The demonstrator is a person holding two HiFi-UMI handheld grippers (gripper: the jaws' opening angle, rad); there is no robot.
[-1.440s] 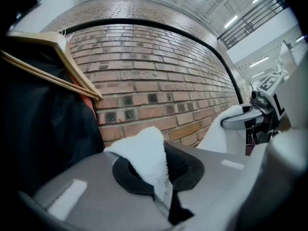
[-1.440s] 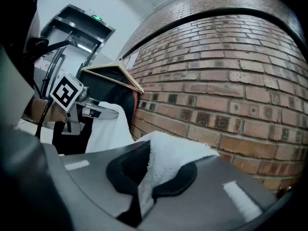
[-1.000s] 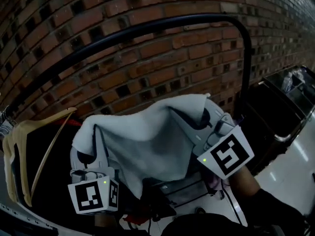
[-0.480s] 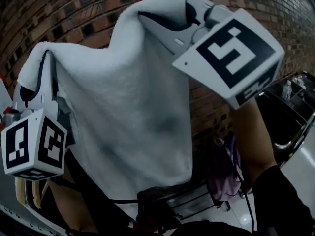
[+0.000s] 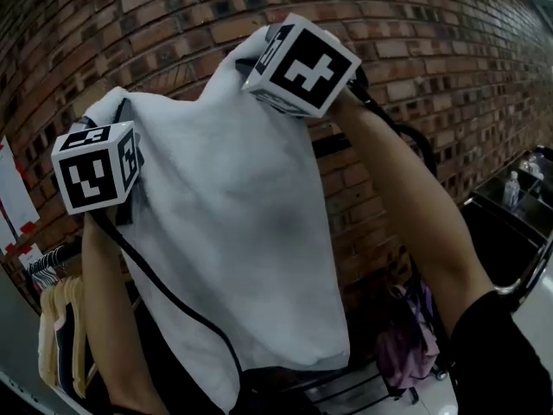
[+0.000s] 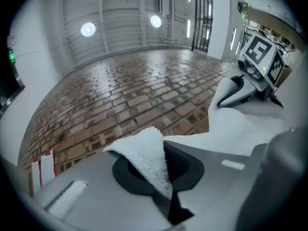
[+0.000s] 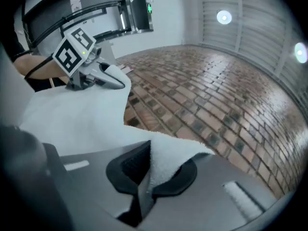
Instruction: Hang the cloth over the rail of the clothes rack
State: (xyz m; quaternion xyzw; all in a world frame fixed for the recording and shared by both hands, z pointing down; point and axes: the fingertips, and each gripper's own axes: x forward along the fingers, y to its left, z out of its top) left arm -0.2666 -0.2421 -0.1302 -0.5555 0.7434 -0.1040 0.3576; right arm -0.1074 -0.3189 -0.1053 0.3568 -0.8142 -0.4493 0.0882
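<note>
The left forearm (image 5: 108, 318) and right forearm (image 5: 406, 206) now reach up and away, higher than a moment ago. The left gripper (image 6: 161, 179) and right gripper (image 7: 144, 177) have their jaws clenched on the top corners of the white towel (image 5: 233, 232). It hangs between them, probably just before the dark rail (image 5: 406, 135) at the brick wall (image 5: 173, 24).

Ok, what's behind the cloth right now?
Brick wall above and beside the cloth; a short stretch of dark rail shows at its right edge. The rest of the rail is covered, so I can't tell whether the cloth is over it.
</note>
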